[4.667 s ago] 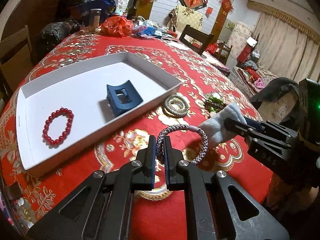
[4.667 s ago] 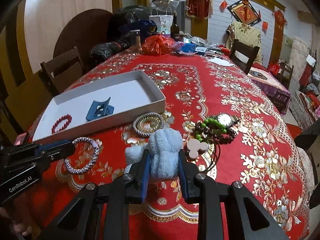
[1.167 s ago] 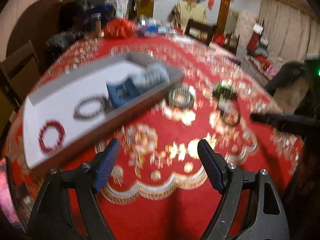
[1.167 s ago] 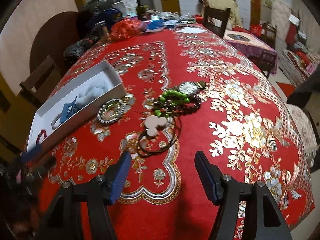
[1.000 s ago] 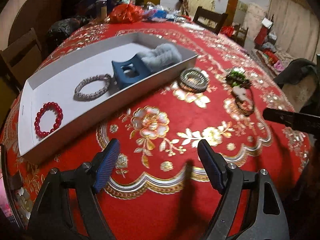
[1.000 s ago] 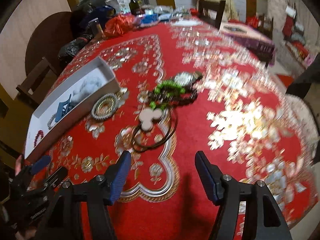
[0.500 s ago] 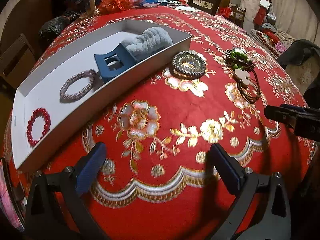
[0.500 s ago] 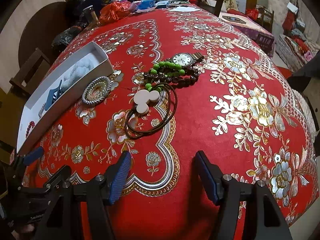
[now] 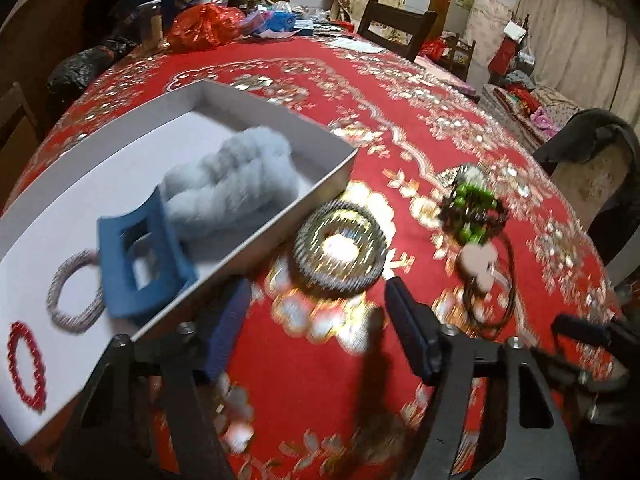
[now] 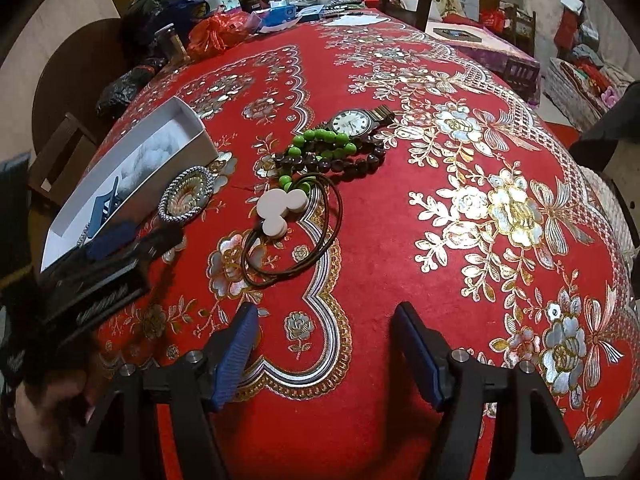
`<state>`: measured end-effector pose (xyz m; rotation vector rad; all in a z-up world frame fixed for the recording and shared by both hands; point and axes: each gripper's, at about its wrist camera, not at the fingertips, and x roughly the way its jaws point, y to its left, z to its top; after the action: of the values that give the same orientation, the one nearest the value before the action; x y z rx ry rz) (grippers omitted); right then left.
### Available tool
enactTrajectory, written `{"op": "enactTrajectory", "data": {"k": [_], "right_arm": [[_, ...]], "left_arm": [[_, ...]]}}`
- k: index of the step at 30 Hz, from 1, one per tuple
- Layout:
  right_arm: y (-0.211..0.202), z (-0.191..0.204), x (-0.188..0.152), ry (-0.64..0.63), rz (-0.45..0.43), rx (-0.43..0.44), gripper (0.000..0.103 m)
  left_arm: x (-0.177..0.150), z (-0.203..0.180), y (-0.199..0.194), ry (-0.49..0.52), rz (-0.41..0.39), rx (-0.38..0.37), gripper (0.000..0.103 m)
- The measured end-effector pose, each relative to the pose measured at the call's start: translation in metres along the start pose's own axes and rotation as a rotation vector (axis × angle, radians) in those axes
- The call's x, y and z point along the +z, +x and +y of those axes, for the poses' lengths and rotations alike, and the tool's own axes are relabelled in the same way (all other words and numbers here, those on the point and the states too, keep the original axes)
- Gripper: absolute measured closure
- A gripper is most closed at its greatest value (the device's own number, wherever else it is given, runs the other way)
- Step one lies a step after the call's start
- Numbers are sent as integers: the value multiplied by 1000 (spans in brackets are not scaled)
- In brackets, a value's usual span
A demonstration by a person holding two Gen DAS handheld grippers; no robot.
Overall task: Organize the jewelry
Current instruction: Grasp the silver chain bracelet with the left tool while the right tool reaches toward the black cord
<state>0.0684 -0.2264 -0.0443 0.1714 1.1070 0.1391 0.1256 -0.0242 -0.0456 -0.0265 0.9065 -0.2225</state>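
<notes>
Both my grippers, left [image 9: 316,328] and right [image 10: 326,354], now hang apart and empty, since the braided bracelet [image 9: 74,292] and fluffy scrunchie [image 9: 236,176] went into the white box [image 9: 320,184], leaving the woven bangle [image 9: 338,254] next on the tabletop [image 10: 400,240].

From my left wrist camera the near tablecloth [image 9: 320,380] and coiled bracelet [image 9: 339,250] smear with motion blur — I can't read detail. The white tray [image 9: 280,120] runs off the left edge. In my right view the left gripper [image 10: 132,240] hides the tray's near corner — its contents are mostly hidden.
</notes>
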Motion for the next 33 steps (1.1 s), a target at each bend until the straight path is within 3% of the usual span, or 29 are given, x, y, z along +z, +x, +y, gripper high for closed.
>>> {"op": "enactTrajectory", "data": {"k": [5,10,13,18,24,28,33], "right_arm": [[-1,0,0,0,-1,9,35],[0,3,-1,-13,2,10,35],[0,1,0,-5,0,10,35],[-1,1,0,1,-1,11,35],[0,5,-1,-21,1,5,35],[1,4,-1,-17,-1,8,35],[1,4,0,-19,-1,7,35]], "left_arm": [[4,10,1,-52,-16,-2,66],[2,12,0,-63,-21,-21,75],[-7,12,-6,-60,3,-16,95],[-22,12,-19,-23,18,-33,96],[-5,25,-13,-160,-26,-89,95],[6,25,-4,-185,-14,-94,95],[8,27,1,-191,-6,-48,90]]}}
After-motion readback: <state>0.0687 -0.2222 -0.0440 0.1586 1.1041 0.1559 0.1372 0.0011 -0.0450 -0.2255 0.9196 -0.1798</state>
